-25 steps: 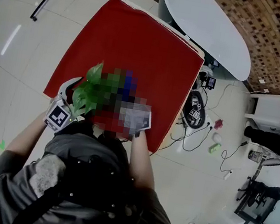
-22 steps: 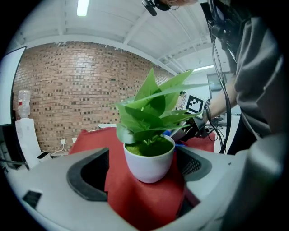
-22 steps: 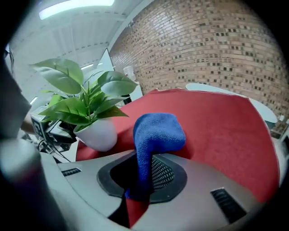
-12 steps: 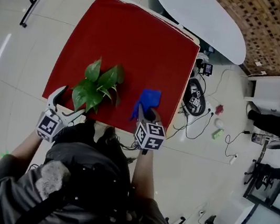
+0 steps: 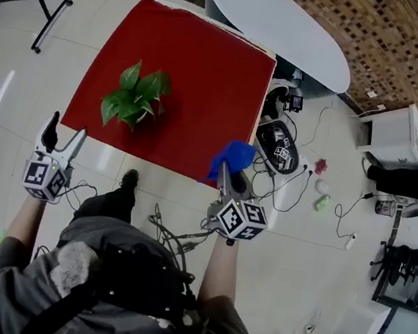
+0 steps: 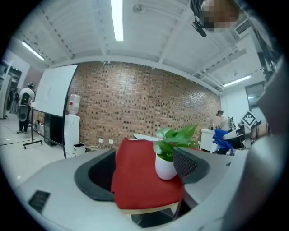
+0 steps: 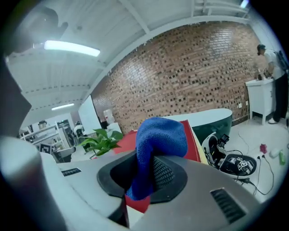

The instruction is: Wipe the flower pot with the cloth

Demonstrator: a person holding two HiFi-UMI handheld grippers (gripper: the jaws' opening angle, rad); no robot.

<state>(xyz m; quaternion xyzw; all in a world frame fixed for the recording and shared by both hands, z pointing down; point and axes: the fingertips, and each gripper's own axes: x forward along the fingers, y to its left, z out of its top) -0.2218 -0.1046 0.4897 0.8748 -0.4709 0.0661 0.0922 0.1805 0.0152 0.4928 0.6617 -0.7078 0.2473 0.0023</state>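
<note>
A white flower pot (image 6: 165, 166) with a green leafy plant (image 5: 135, 94) stands on the red table (image 5: 211, 59), near its front left. My right gripper (image 5: 227, 175) is shut on a blue cloth (image 5: 234, 157), which hangs over its jaws (image 7: 156, 144) just off the table's front right edge. My left gripper (image 5: 64, 134) is off the table's front left corner, over the floor. Its jaws are wide apart and closing, with nothing held between them. In the left gripper view the pot is farther off, in front of the right jaw.
A white oval table (image 5: 280, 23) stands behind the red one. Devices and cables (image 5: 280, 146) lie on the floor to the right, near a white cabinet (image 5: 392, 137). A black stand leg (image 5: 48, 12) is at the left. People stand far off by the brick wall (image 7: 271, 67).
Both grippers have drawn back from the table toward me and risen. The right one has carried the blue cloth off the table's front edge. The left has swung out leftward.
</note>
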